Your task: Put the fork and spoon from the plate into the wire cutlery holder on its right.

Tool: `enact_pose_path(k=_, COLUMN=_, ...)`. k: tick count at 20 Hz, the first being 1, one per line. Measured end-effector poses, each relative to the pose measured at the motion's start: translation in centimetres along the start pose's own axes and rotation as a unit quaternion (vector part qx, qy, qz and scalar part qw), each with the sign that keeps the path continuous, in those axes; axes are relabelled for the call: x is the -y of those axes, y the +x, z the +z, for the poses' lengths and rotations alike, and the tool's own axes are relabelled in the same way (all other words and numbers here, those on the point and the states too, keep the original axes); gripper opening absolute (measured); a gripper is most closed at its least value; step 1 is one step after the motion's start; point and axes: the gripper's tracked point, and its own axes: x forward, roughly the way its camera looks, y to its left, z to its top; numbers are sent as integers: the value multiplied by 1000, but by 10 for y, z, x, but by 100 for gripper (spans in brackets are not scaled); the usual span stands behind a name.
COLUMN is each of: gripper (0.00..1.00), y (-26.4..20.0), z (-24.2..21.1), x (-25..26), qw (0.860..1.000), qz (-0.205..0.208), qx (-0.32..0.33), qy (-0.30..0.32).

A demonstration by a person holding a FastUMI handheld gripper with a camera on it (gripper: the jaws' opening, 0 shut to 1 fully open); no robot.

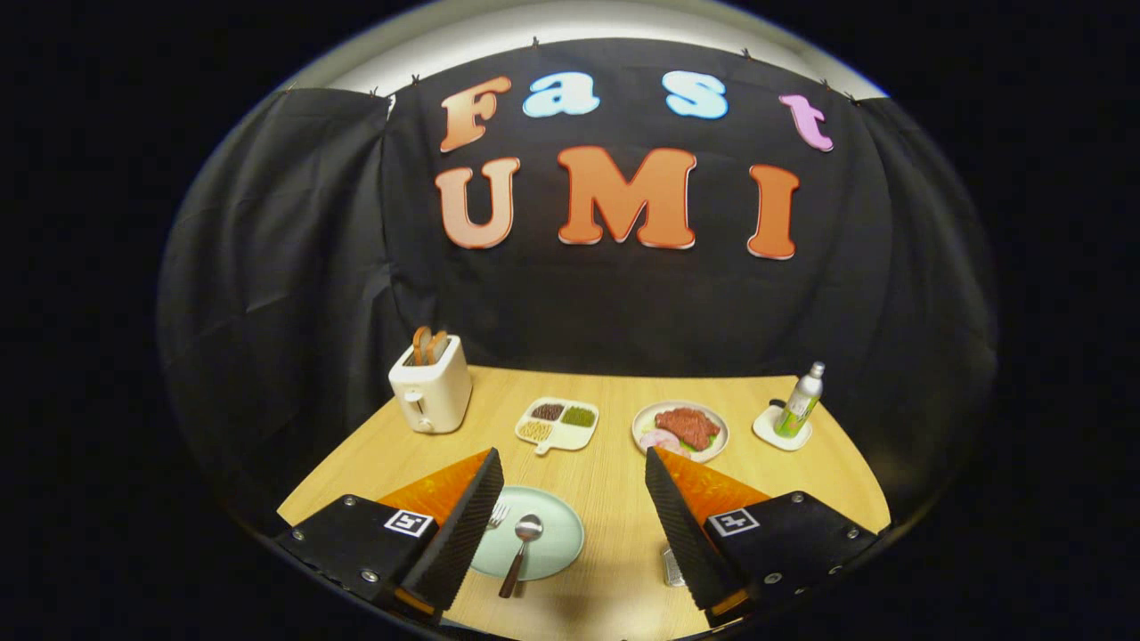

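Note:
A pale green plate lies on the wooden table between my fingers, nearer the left one. On it rests a spoon with a dark handle, bowl pointing away from me. The fork lies to its left, mostly hidden behind my left finger; only its tines show. A bit of the wire cutlery holder peeks out beside my right finger, to the right of the plate. My gripper hangs open above the table, its fingers wide apart and holding nothing.
Farther back stand a white toaster with toast at the left, a sectioned tray of beans, a plate of meat, and a bottle on a white coaster at the right. Black cloth walls close in the table.

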Motion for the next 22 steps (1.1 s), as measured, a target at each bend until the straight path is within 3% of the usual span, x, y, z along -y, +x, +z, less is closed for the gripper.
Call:
enact_pose_path(k=5, gripper=96, y=28, z=-60, x=-31, qw=993, qz=26, qx=-114, qy=-15)
enact_pose_path(k=9, gripper=94, y=47, z=-107, x=-53, qw=978, qz=42, qx=-204, qy=-17)
enact_pose_path(k=17, gripper=81, y=76, z=-197, x=-65, qw=928, qz=50, qx=-369, qy=-37)
enact_pose_path(k=22, gripper=62, y=86, z=-233, x=-77, qw=894, qz=57, qx=-444, qy=-22)
